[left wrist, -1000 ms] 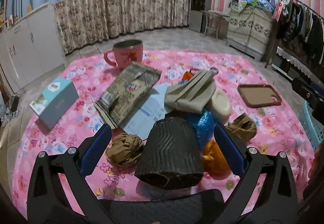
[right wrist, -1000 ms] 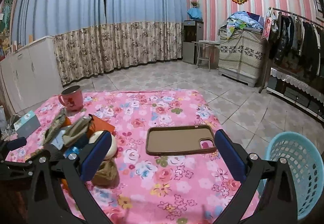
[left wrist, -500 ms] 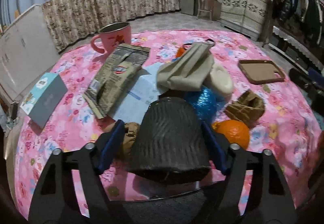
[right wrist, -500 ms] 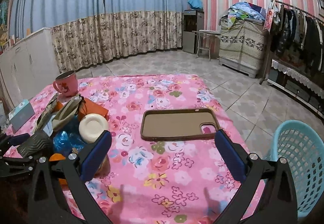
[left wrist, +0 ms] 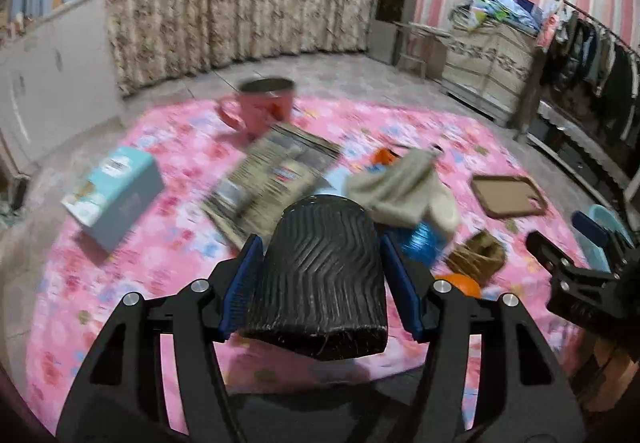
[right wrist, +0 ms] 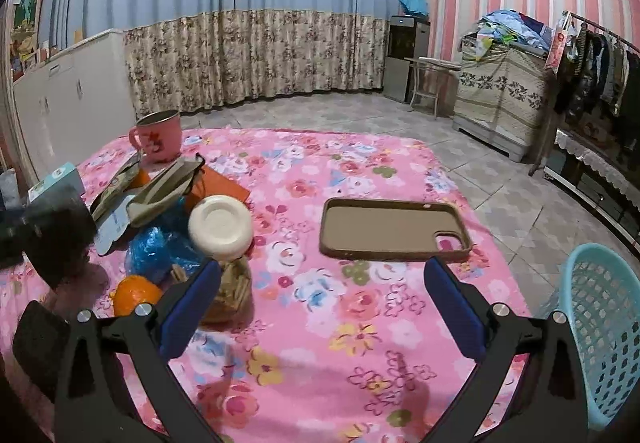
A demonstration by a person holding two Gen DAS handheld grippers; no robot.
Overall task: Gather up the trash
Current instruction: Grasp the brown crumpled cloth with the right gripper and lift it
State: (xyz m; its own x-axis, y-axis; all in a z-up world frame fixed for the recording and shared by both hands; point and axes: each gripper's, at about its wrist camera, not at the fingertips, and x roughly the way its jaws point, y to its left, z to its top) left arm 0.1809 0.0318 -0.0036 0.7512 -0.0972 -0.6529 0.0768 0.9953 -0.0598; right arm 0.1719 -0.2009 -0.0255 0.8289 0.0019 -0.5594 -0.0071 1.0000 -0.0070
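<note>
My left gripper (left wrist: pixel 320 279) is shut on a black ribbed paper cup (left wrist: pixel 320 275) and holds it above the pink flowered table (left wrist: pixel 168 243). The cup also shows at the left in the right wrist view (right wrist: pixel 60 239). My right gripper (right wrist: pixel 320 307) is open and empty over the table's front right part. Trash lies in a heap: a blue plastic bag (right wrist: pixel 160 247), a brown crumpled paper (right wrist: pixel 232 291), an orange (right wrist: pixel 134 295), a white lid (right wrist: pixel 220 227), a beige cloth (right wrist: pixel 164 191) and a foil packet (left wrist: pixel 272 179). A light blue basket (right wrist: pixel 600 331) stands off the table's right edge.
A pink mug (right wrist: pixel 158 139) stands at the table's far left. A light blue box (left wrist: pixel 114 195) lies at the left. A brown phone case (right wrist: pixel 392 229) lies right of the heap. A cabinet, curtains and a clothes rack ring the room.
My left gripper closed on the black cup and lifted it off the table. My right gripper moved a little nearer the heap and stayed open.
</note>
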